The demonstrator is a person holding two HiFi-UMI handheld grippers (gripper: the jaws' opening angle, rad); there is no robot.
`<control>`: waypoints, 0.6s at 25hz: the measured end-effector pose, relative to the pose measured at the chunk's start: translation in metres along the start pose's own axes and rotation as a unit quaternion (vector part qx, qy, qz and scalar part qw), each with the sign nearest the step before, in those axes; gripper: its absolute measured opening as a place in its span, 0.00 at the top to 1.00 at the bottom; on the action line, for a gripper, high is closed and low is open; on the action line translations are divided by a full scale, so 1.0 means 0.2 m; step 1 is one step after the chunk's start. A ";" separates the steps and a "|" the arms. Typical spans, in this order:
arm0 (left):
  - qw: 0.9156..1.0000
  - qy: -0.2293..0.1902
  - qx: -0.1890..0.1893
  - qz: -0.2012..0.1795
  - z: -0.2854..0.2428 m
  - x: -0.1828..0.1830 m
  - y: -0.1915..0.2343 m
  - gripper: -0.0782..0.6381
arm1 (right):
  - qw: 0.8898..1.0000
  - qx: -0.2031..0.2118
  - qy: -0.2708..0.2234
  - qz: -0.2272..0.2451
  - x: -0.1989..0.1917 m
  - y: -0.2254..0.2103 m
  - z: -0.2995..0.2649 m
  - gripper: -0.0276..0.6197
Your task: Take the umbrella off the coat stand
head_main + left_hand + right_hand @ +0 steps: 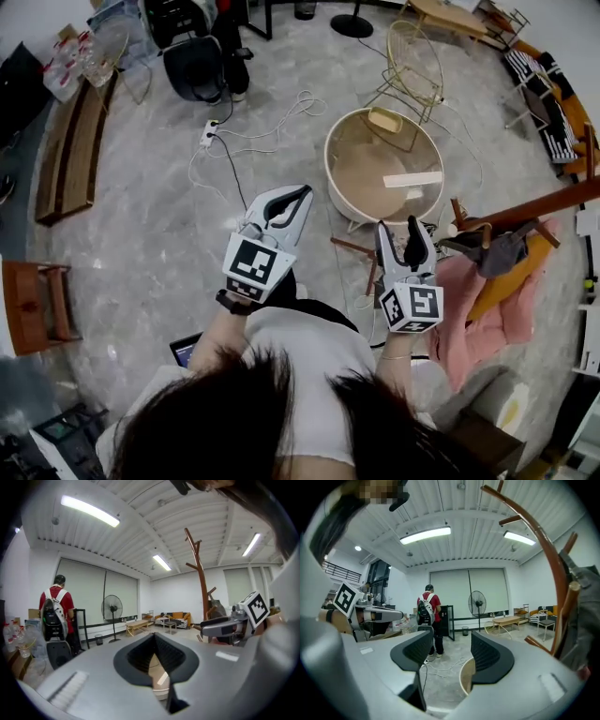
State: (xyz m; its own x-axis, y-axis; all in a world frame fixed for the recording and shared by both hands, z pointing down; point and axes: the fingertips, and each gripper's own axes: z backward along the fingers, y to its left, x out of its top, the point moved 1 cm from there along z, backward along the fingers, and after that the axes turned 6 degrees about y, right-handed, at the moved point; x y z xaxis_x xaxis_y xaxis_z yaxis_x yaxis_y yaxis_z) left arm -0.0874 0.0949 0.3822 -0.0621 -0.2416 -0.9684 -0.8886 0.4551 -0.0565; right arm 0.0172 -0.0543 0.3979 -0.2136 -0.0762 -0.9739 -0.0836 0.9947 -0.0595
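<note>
The brown wooden coat stand (539, 206) leans in at the right of the head view and rises close by on the right in the right gripper view (551, 559). A dark grey bundle (497, 251) hangs on its pegs; I cannot tell whether it is the umbrella. My right gripper (397, 227) points towards the stand's foot, a short way left of it. It is open, with nothing between its pads (490, 656). My left gripper (302, 193) is held further left, its jaws meeting at the tip, empty. From the left gripper view the stand (202, 583) is some way off.
A round glass-topped table (330, 169) stands just beyond both grippers, with a wire chair (412, 61) behind it. Pink fabric (478, 319) lies under the stand. Cables (244, 141) trail over the floor. A person in red with a backpack (427, 611) stands by a fan (477, 604).
</note>
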 end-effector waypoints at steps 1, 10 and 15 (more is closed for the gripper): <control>1.000 0.000 -0.018 -0.003 -0.06 0.01 -0.01 0.81 | 1.000 -0.016 0.001 -0.004 0.00 -0.03 0.01 0.58; 0.975 -0.013 -0.217 -0.047 -0.69 0.14 -0.25 0.81 | 0.979 -0.200 -0.004 -0.049 -0.07 -0.41 0.05 0.58; 0.938 -0.022 -0.336 -0.081 -0.94 0.22 -0.38 0.81 | 0.947 -0.313 -0.012 -0.069 -0.05 -0.51 0.06 0.58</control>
State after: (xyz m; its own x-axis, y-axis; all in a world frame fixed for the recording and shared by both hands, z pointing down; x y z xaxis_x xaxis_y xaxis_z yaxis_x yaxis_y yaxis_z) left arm -0.1091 -0.1117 0.3898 0.1049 -0.2177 -0.9703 -0.9712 -0.2321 -0.0529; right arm 0.0403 -0.1552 0.4108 -0.1376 -0.1933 -0.9714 -0.6711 0.7396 -0.0521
